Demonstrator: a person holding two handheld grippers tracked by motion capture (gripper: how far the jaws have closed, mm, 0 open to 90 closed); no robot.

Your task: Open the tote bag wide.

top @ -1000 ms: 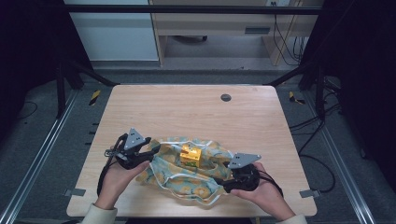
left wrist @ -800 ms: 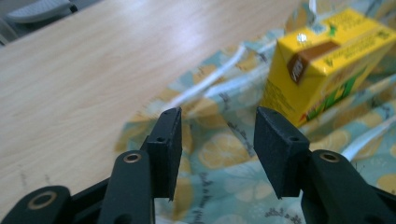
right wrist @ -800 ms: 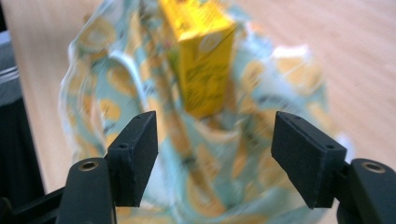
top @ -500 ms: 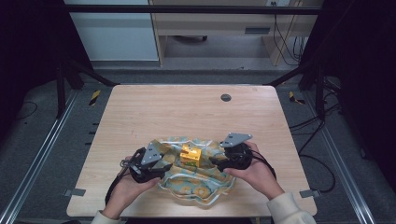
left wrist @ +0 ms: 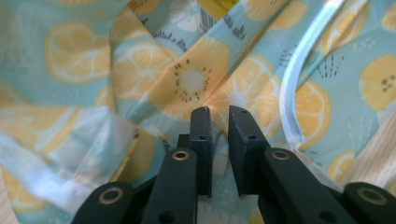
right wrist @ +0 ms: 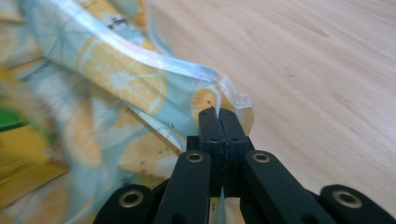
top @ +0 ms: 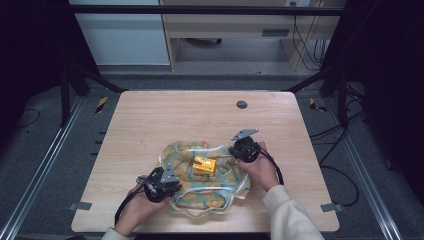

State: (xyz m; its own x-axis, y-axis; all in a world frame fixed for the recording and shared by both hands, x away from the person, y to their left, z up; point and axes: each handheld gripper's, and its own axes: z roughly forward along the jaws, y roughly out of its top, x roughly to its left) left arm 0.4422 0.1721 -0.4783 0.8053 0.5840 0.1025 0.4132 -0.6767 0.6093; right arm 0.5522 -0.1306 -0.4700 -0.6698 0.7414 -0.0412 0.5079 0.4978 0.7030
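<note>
The left gripper [top: 162, 182] has a black, rounded body with a small grey three-cornered plate on top. A black cable [top: 125, 206] leaves it in a loop and runs beside the forearm. The right gripper [top: 244, 148] has the same black body and the same grey plate, and its own black cable [top: 274, 162] curves around the hand. In the left gripper view, the two jaws are flat, dark blocks with small screw holes. They sit on black link bars with round brass-coloured rivets [left wrist: 180, 155]. The right gripper view shows the same bars and rivets [right wrist: 194, 157]. The person wears a light, cream-coloured sleeve [top: 287, 215] on the right arm.
</note>
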